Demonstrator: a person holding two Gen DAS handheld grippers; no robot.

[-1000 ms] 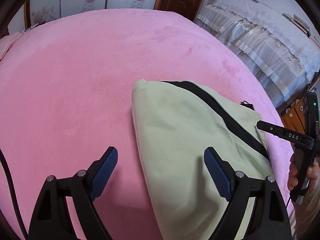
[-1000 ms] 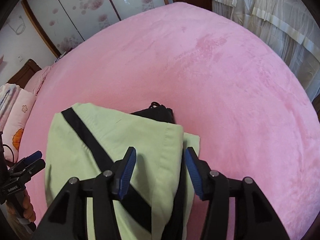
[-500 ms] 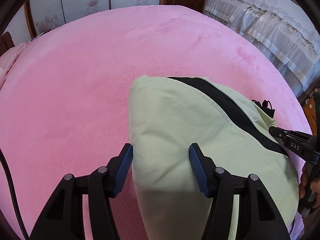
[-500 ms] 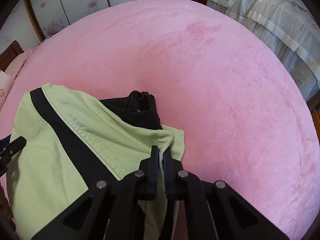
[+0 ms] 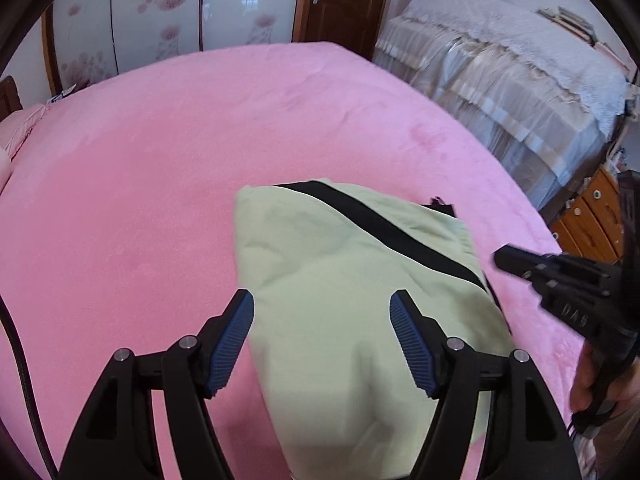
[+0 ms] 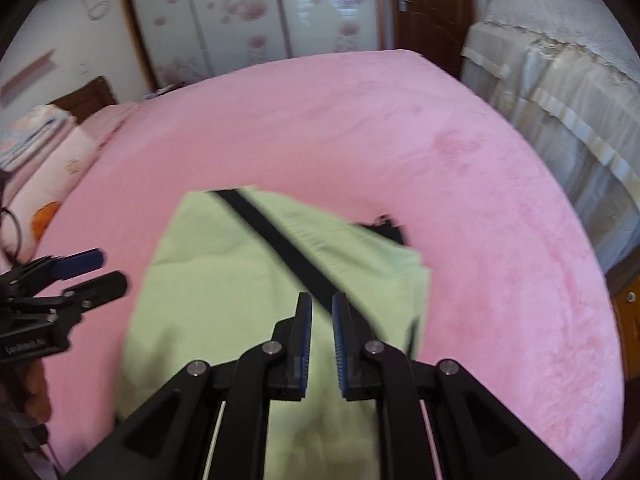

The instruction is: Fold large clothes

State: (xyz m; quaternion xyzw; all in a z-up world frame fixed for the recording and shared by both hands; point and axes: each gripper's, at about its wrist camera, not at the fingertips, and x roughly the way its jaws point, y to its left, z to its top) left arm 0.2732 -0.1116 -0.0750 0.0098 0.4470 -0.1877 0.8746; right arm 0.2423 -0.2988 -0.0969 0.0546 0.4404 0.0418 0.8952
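A folded light green garment (image 5: 352, 280) with a black stripe (image 5: 384, 232) lies on the pink bed (image 5: 140, 184). My left gripper (image 5: 322, 336) is open above its near left part, with nothing between its blue pads (image 5: 232, 336). My right gripper (image 6: 322, 324) hovers over the garment (image 6: 224, 280) near the black stripe (image 6: 288, 252). Its jaws stand a narrow gap apart with no cloth in them. The right gripper also shows at the right of the left wrist view (image 5: 560, 280), and the left gripper at the left of the right wrist view (image 6: 60, 280).
The bed's far and right edges drop off to a second bed with pale covers (image 5: 512, 80). A wooden drawer unit (image 5: 592, 220) stands at right. Pillows (image 6: 48, 160) lie at the bed's left. Wardrobe doors (image 6: 248, 12) and a brown door (image 5: 344, 0) are behind.
My right gripper, shut on the garment's corner half a second ago, has let go and pulled back. My left gripper has opened wider and lifted off. The garment has settled flat.
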